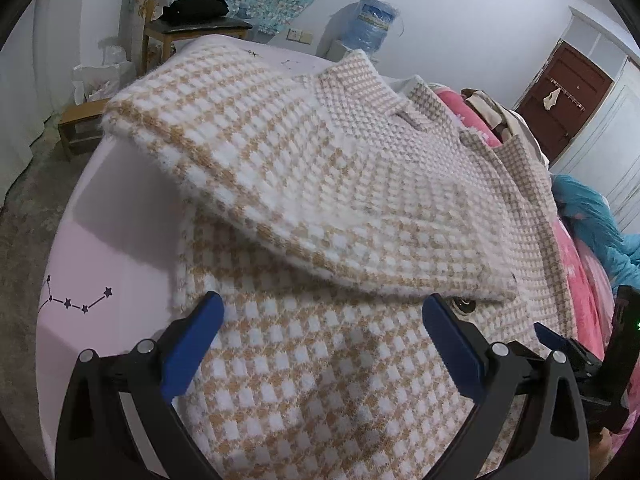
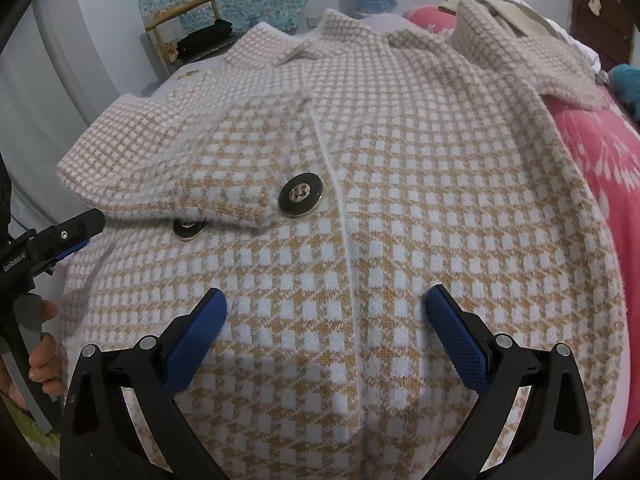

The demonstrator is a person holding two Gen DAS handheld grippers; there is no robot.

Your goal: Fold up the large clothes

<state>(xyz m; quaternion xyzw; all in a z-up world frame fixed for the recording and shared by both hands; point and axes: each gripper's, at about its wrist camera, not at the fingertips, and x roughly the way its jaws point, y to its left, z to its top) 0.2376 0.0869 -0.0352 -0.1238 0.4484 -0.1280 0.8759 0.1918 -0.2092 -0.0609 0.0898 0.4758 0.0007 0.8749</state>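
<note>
Nearest the cameras, the left hand-held gripper (image 1: 322, 312) and the right hand-held gripper (image 2: 326, 306) both hung with their blue fingers spread wide, released and grasping nothing, low over one knitted jacket (image 2: 400, 208) in tan and white check. The jacket lay front up on the bed (image 1: 100, 248), which had a pale pink sheet printed with stars. In the right wrist view a person's hand (image 2: 42, 356) held the left tool at the jacket's left edge. One sleeve (image 1: 320, 168) was folded across the body of the jacket, its cuff near the white front edging. Two dark round buttons showed: one button (image 2: 301, 197) fully exposed beside the edging, a second button (image 2: 189, 229) half hidden under the cuff. Beyond the jacket's right side lay a pink flowered blanket (image 2: 600, 152) with other clothes piled on it. Farther off stood one wooden chair (image 1: 188, 20) carrying a black bag (image 1: 196, 7), one blue water bottle (image 1: 370, 24), and a brown door (image 1: 568, 100).
</note>
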